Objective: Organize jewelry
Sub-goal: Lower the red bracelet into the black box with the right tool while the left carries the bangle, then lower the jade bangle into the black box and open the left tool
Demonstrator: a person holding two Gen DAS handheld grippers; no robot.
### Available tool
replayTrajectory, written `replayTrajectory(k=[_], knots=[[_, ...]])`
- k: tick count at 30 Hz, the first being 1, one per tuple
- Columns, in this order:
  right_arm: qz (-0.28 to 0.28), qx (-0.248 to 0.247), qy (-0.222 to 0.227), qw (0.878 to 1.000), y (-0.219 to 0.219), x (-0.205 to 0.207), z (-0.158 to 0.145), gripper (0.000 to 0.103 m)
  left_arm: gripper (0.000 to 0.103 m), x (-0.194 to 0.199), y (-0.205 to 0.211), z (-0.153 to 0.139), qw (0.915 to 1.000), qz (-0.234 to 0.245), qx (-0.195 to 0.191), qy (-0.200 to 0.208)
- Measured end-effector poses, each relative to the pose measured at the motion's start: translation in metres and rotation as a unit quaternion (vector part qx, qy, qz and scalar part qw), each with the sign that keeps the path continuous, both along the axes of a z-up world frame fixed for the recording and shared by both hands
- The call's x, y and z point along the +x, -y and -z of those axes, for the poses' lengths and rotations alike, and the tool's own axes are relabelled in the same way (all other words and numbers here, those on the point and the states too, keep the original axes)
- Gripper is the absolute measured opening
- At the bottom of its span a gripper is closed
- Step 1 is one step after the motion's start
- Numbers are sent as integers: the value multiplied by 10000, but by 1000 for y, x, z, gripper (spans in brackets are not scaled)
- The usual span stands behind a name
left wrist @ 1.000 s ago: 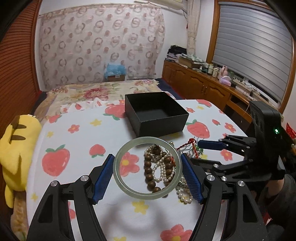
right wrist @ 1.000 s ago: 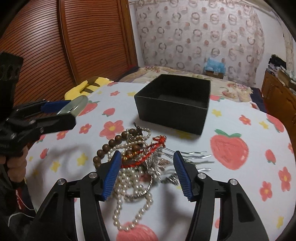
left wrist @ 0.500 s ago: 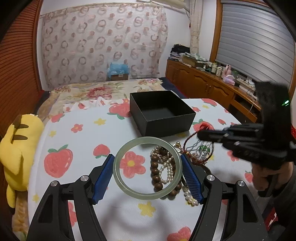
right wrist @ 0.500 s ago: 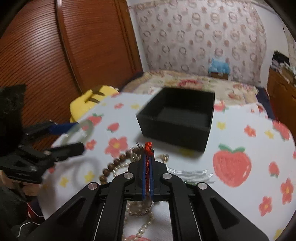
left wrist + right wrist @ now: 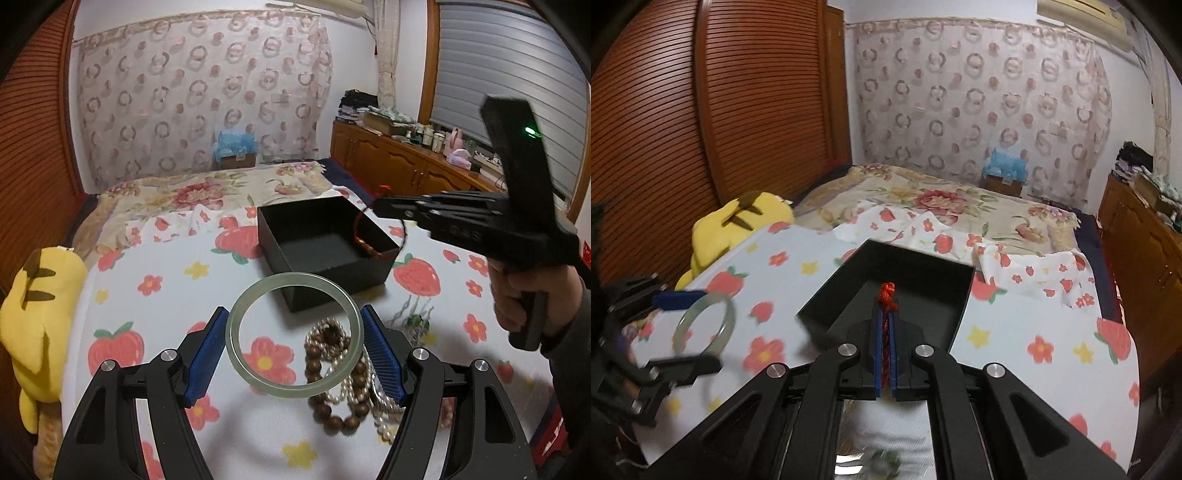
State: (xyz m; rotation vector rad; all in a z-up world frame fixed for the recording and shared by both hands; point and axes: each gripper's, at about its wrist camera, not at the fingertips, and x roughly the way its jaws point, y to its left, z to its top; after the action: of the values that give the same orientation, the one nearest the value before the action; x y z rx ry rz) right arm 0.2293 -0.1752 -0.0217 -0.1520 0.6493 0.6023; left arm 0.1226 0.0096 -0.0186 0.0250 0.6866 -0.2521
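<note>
My left gripper is shut on a pale green jade bangle, its blue pads pressing the ring's two sides, above a jewelry pile. The pile holds a brown wooden bead bracelet and pearl strands. My right gripper is shut on a red cord bracelet and hovers over the open black box. In the left wrist view the red cord bracelet dangles from the right gripper into the black box. The right wrist view shows the bangle at far left.
A strawberry-print cloth covers the round table. A yellow plush toy lies at its left edge. A silver hair comb lies right of the pile. A bed is behind, and a wooden cabinet stands at the right.
The right gripper closed on the red cord bracelet in the pile, lifted it and carried it over the black box. The left gripper moved slightly toward the box, still holding the bangle.
</note>
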Motion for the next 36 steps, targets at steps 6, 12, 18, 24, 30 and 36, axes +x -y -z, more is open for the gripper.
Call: replayTrajectory(k=[6,12,18,24,30,36], knots=[[-96,244,-398,9989,-9,37,17,5,69,20,4,1,9999,-14,139,-38],[81,-26,-550,9985,-12,54,38,49,69,36,7,2,9998,-51,200,-81],[245,187,-381,9988,16,53,23,49,69,52,17,-1,9996,-51,270,-67],[382,178,-230,9988,42,41,13,49,69,71,35,-4,9992,3,406,-25],[471,43,-93,9988,60,22,17,49,69,100,61,2,9980,59,621,-102],[557,115,-159,9983,84,5,25,49,69,125,77,14,9965,58,800,-240]])
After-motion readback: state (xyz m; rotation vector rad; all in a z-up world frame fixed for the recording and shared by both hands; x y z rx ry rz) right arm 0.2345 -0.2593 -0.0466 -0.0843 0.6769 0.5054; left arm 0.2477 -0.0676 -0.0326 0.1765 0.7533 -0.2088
